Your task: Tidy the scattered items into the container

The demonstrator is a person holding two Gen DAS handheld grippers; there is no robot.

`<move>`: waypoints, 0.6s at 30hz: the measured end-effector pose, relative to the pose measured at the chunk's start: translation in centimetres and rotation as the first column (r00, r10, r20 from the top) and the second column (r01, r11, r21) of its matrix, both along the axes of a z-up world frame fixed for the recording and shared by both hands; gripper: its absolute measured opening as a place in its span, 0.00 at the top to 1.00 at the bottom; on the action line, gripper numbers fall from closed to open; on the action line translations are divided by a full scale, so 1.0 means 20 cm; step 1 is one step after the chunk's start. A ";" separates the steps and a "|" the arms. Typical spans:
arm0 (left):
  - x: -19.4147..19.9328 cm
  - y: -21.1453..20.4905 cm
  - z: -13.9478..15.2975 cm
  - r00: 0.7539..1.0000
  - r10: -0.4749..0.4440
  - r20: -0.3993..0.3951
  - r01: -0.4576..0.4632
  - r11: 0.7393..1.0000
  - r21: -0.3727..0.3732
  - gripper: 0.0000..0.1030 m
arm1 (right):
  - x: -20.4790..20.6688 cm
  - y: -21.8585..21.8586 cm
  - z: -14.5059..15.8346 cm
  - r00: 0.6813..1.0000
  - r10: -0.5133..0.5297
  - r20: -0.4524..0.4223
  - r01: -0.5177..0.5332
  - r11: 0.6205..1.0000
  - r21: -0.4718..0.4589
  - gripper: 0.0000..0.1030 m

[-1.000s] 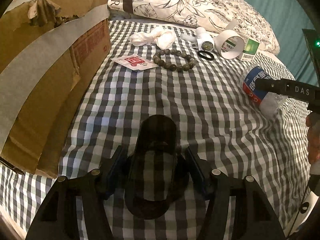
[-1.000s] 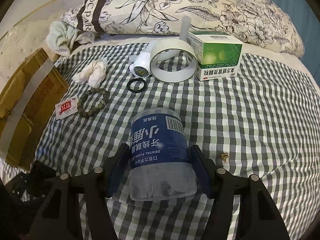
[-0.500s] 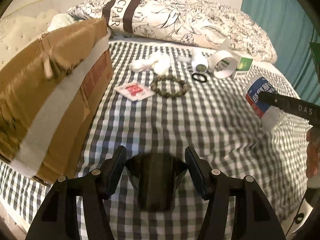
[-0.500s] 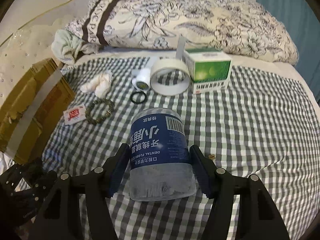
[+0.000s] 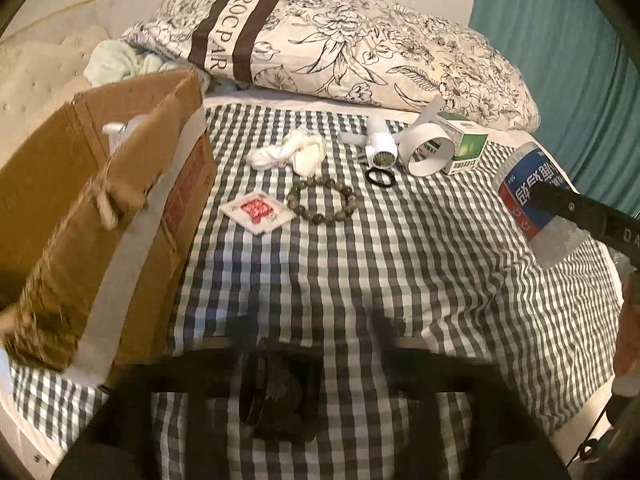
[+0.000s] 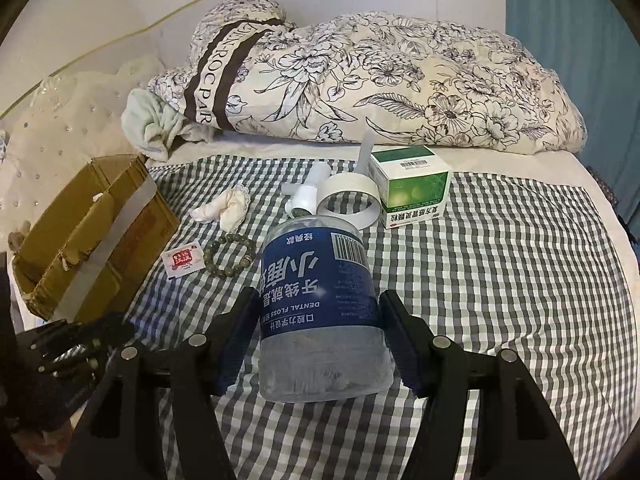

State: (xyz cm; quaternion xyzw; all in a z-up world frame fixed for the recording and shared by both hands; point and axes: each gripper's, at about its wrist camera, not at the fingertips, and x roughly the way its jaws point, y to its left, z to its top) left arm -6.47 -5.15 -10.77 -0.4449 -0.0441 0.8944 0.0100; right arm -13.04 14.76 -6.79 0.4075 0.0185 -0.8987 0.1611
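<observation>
item: dental floss jar, pinched by right claw above the bed, long axis along the fingers. cardboard box lies to its left. left claw just spreading, dark object between, nearer the box.

Checked bed, cardboard box, bead bracelet, tape roll, sachet

Right hand-held gripper: black frame, silver screws, seemingly blue pads.
</observation>
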 end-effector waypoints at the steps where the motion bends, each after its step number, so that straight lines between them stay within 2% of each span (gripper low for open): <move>1: 0.02 0.00 -0.01 1.000 0.002 -0.007 -0.002 1.000 0.010 0.09 | 0.00 0.00 -0.01 1.000 0.000 0.010 0.000 1.000 -0.002 0.40; 3: 0.04 0.01 -0.05 1.000 -0.023 -0.005 0.023 0.999 0.030 0.08 | -0.01 -0.01 -0.02 1.000 0.006 0.023 -0.006 1.000 -0.007 0.40; 8: 0.04 0.06 -0.22 0.997 -0.034 0.071 0.039 0.996 -0.074 0.08 | 0.00 -0.05 -0.04 0.999 0.032 0.027 -0.032 0.999 0.003 0.40; 11: 0.04 0.05 -0.33 0.991 -0.030 0.130 0.040 0.997 -0.072 0.10 | -0.01 -0.05 -0.06 0.999 0.032 0.038 -0.032 0.999 0.003 0.40; 13: 0.04 0.03 -0.37 0.990 -0.027 0.141 0.036 0.998 -0.059 0.32 | -0.01 -0.04 -0.08 0.999 0.024 0.048 -0.025 1.000 0.002 0.40; 14: 0.05 0.01 -0.37 0.992 -0.017 0.125 0.025 0.998 -0.064 0.35 | -0.02 -0.03 -0.09 0.998 0.021 0.052 -0.021 1.000 0.003 0.40; 17: 0.04 -0.04 -0.35 0.993 -0.011 0.116 0.011 1.000 0.003 0.37 | -0.02 -0.03 -0.11 0.998 0.016 0.063 -0.017 1.000 0.002 0.40; 18: 0.04 -0.05 -0.34 0.994 -0.005 0.113 0.004 1.000 0.010 0.42 | -0.03 -0.03 -0.11 0.997 0.017 0.069 -0.017 1.000 0.000 0.40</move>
